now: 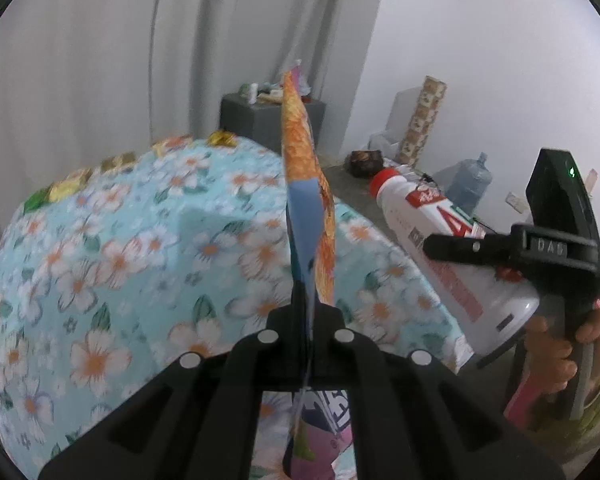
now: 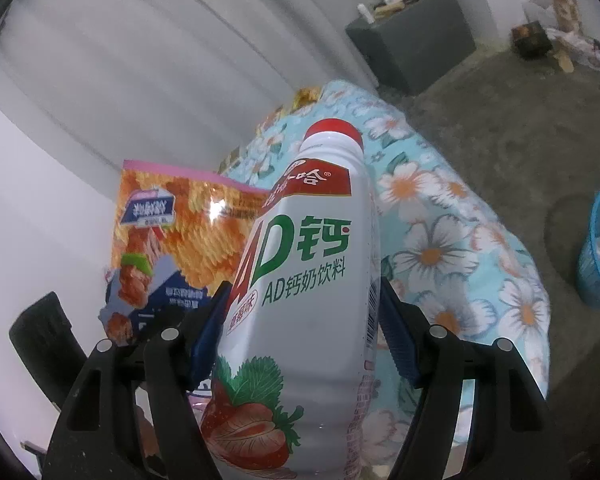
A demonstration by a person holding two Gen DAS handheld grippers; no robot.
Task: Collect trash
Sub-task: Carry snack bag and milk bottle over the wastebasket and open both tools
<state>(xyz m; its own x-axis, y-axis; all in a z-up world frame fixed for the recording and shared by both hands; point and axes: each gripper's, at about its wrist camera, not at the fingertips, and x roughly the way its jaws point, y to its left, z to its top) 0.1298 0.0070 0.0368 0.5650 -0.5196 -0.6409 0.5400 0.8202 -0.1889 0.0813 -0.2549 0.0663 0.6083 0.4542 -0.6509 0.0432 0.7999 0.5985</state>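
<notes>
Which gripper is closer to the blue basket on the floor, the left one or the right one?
Probably the right. The right gripper, shut on the white bottle, has the blue basket on the floor to its right. The left gripper, shut on the snack bag, is farther left.

Floral cloth (image 1: 140,248) covers the table, foil packets (image 1: 116,162) lined up on its far edge; beyond it a grey curtain (image 1: 100,40), a dark cabinet (image 1: 256,118) with clutter on top, a water jug (image 1: 470,182) on the floor by the white wall (image 1: 480,40).
</notes>
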